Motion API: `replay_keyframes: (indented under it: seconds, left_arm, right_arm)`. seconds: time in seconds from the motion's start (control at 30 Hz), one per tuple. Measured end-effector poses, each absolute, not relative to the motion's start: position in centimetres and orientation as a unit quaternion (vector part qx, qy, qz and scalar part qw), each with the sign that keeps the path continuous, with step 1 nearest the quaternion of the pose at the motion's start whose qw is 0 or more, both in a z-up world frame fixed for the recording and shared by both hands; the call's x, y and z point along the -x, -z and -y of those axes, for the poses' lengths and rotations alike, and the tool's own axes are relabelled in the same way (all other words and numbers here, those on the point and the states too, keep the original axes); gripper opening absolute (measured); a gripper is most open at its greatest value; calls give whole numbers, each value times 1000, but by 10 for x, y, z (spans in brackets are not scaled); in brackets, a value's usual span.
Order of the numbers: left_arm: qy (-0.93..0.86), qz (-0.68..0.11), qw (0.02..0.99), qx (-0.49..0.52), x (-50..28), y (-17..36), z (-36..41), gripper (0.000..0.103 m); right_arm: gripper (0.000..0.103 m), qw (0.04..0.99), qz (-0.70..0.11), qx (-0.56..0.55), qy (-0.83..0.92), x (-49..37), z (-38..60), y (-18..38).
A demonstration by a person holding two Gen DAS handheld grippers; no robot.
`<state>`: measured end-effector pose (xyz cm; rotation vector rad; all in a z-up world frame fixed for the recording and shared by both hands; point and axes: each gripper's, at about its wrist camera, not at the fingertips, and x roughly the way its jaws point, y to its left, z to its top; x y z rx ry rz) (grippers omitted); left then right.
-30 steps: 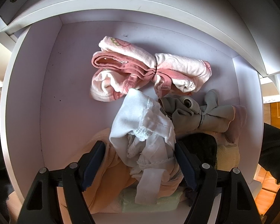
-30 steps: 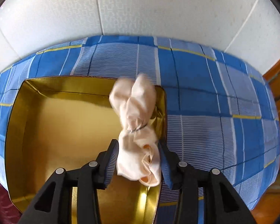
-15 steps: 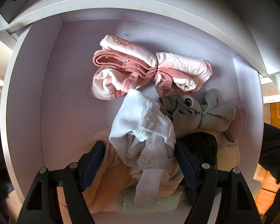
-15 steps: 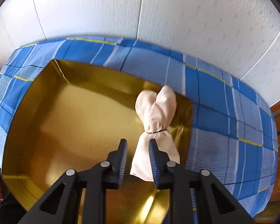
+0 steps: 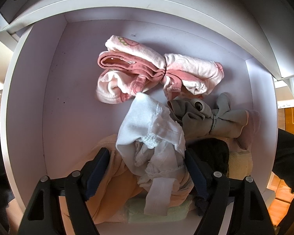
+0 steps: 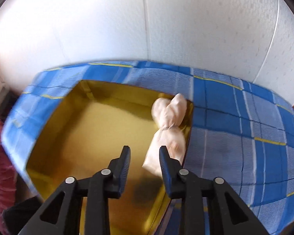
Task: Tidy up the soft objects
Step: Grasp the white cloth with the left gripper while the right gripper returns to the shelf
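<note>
where blurred, peach bundle half-hidden

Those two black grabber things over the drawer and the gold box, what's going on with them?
A person is sorting tied bundles of soft clothing with a handheld gripper in each hand. The left gripper hangs over a white drawer, its jaws wide around a white bundle. A peach bundle lies in the gold box; the right gripper is empty, its jaws opening.

The tied bundle lay inside the box, against its right wall; the box sat on the bed.
</note>
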<state>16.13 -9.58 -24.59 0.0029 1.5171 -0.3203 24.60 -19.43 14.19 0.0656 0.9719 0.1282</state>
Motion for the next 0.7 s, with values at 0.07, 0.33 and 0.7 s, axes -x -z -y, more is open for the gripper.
replay_keyframes:
  seconds: [0.07, 0.33, 0.7]
  left_arm:
    - [145, -684, 714, -1, -161, 246, 96, 79]
    - [146, -684, 714, -1, -161, 246, 95, 79]
    - [149, -687, 712, 8, -161, 244, 91, 73]
  right_arm:
    - [32, 887, -451, -27, -92, -219, 194, -148]
    - [32, 871, -445, 33, -208, -97, 185, -137]
    - [32, 734, -598, 191, -260, -8, 132, -5]
